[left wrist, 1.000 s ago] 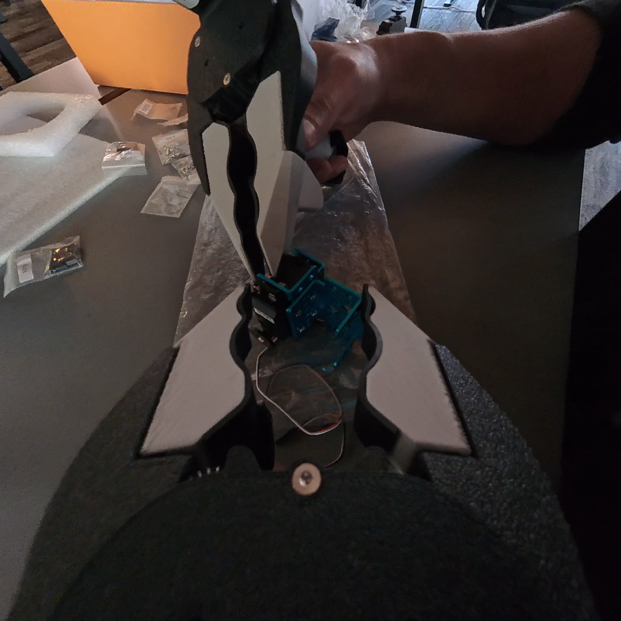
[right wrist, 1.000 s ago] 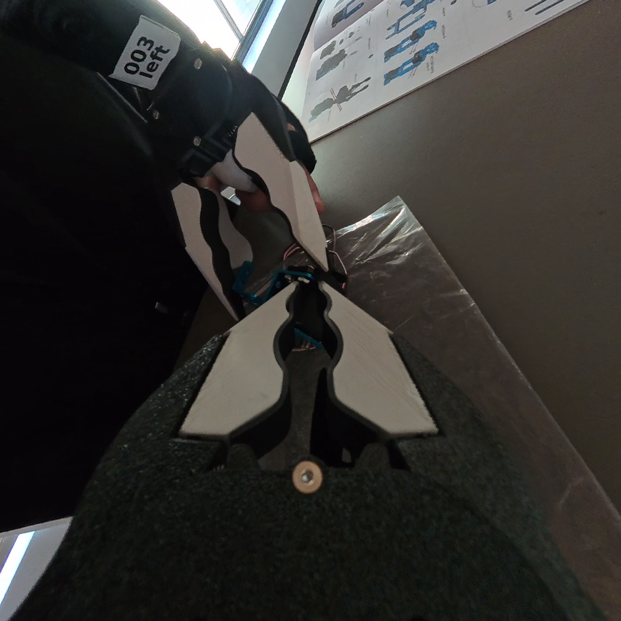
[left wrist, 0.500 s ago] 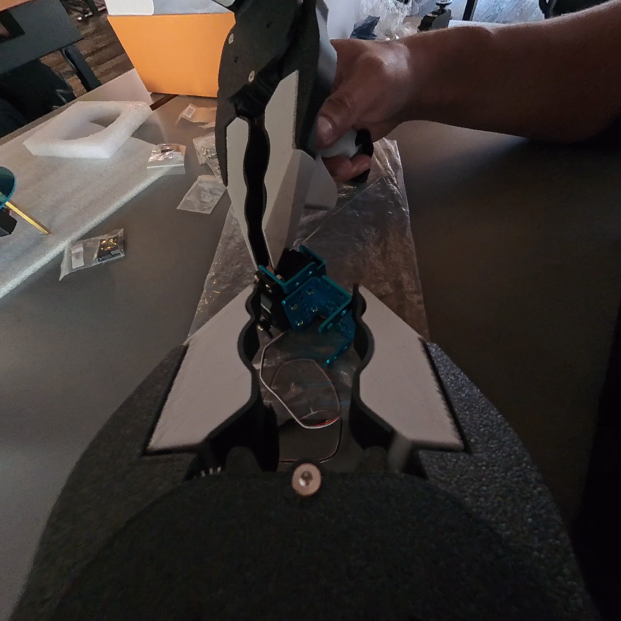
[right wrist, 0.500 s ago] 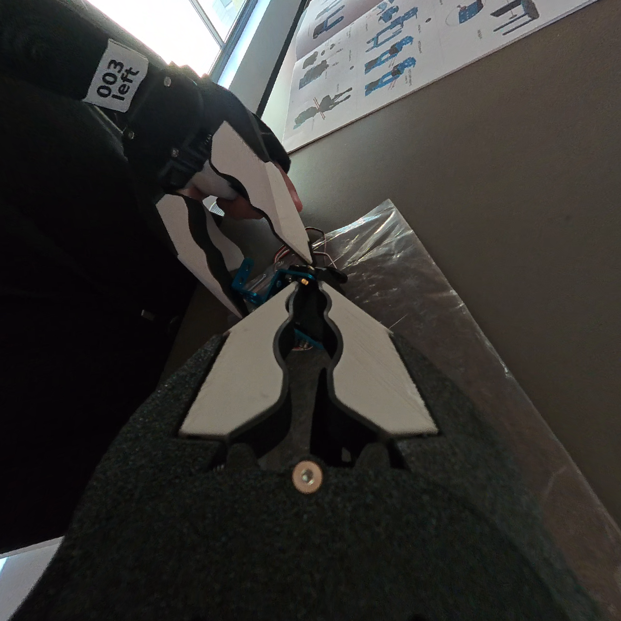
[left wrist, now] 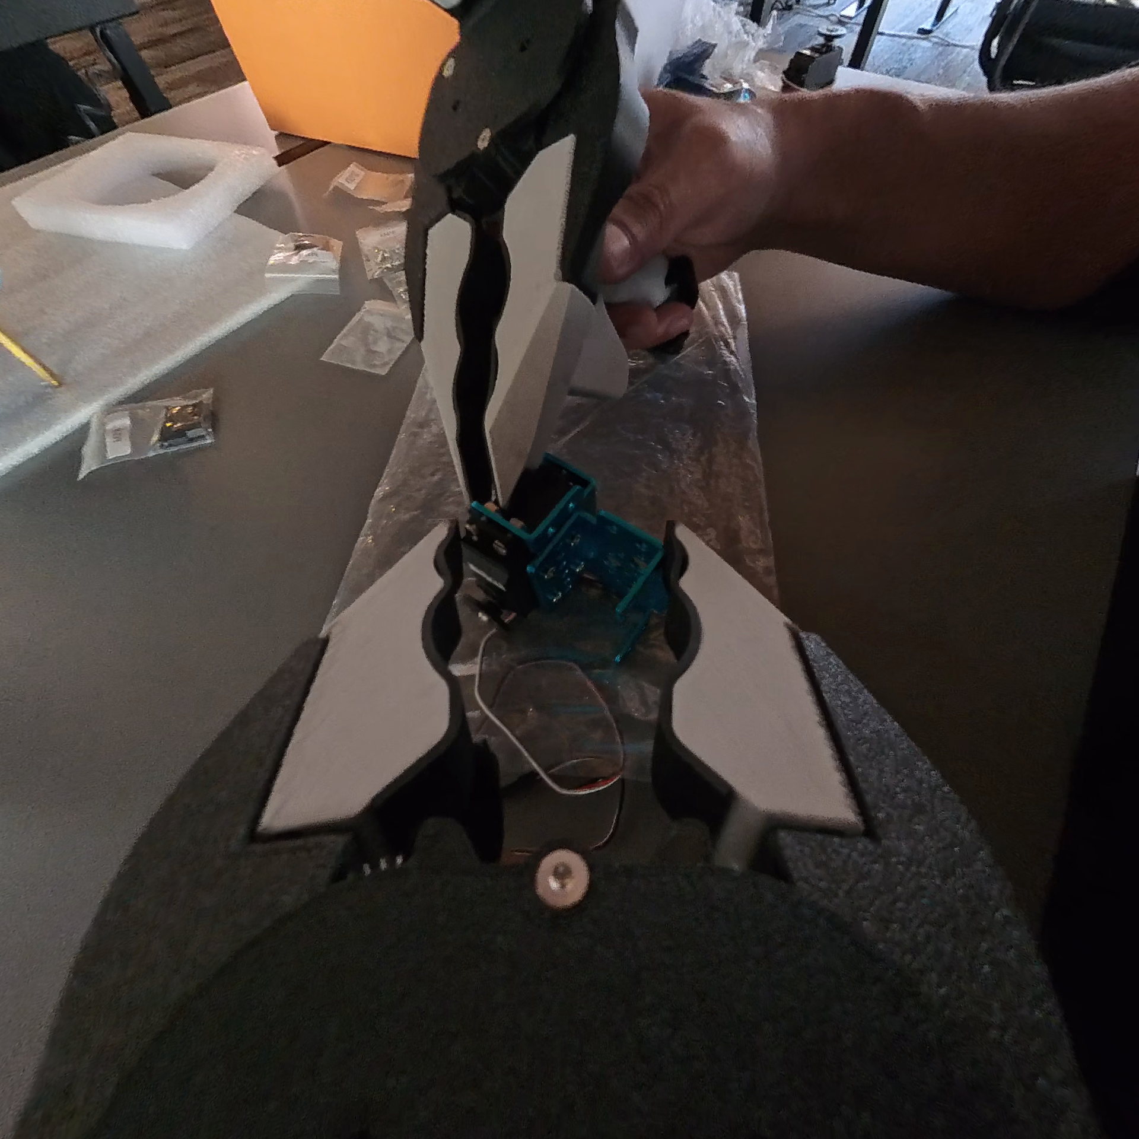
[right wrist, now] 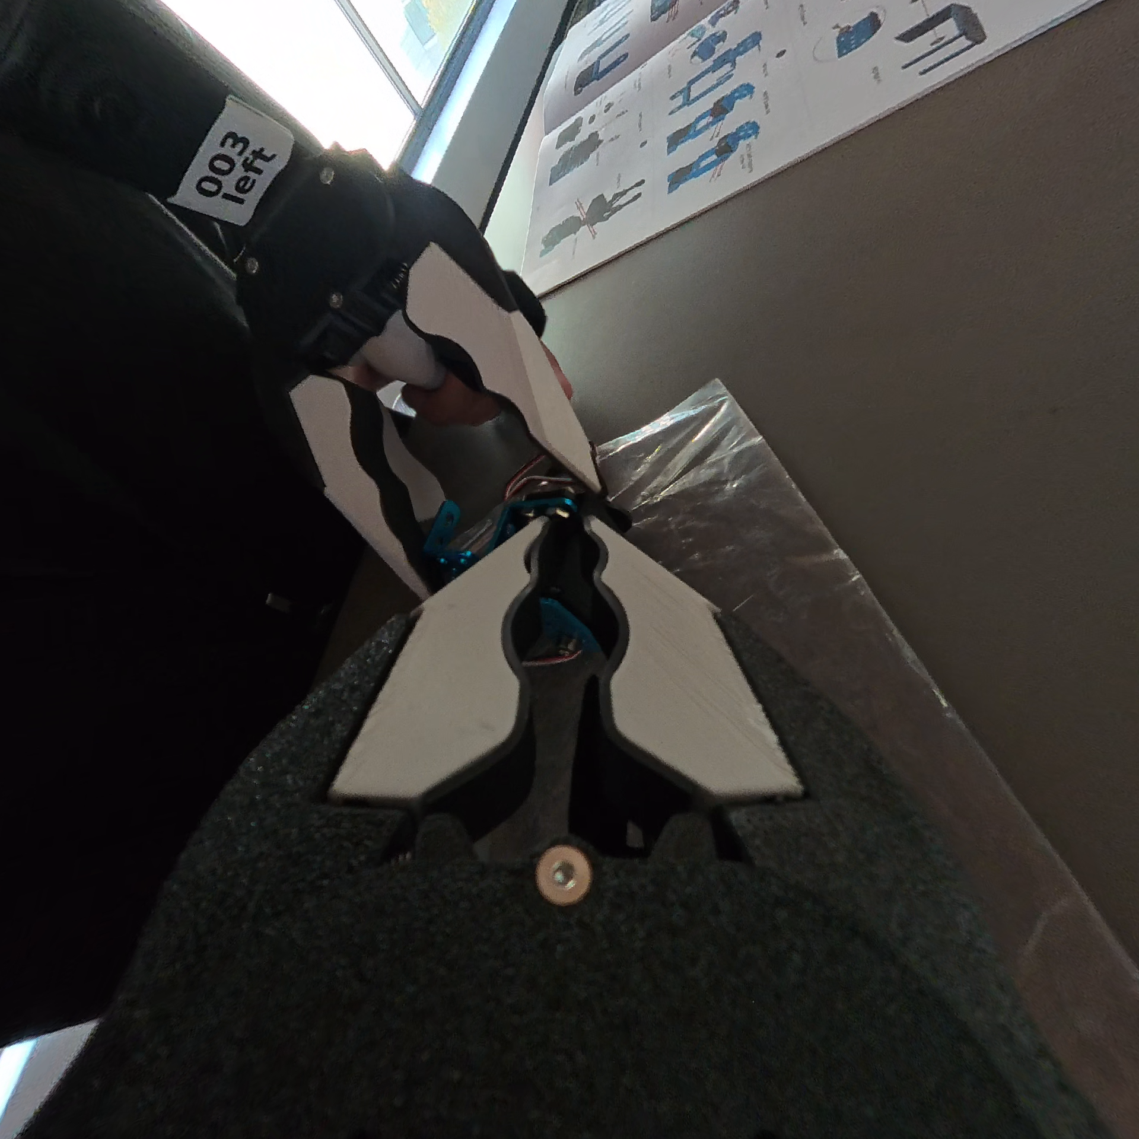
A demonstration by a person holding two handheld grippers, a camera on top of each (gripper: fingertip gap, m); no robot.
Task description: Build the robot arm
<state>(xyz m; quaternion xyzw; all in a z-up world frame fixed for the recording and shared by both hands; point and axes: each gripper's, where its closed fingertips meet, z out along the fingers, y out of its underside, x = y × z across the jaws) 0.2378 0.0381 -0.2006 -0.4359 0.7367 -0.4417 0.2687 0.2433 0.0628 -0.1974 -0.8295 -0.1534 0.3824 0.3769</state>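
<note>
A blue metal bracket assembly with a black servo is held just above a clear plastic bag on the grey table. My left gripper is shut on it, one fingertip on each side. My right gripper comes down from above, nearly closed, and pinches the servo's top edge. In the right wrist view my right gripper grips that edge, and the left gripper straddles the assembly. The servo's thin wires loop down between my left fingers.
An orange box, a white foam frame and several small bags of parts lie on the left of the table. A person's hand holds the right gripper. A printed instruction sheet lies beyond the bag. My left and right fingertips are right by each other.
Both grippers keep their hold on the assembly. The left wrist view has swung a little, so the table's background has shifted; the assembly has barely moved between the fingers.
</note>
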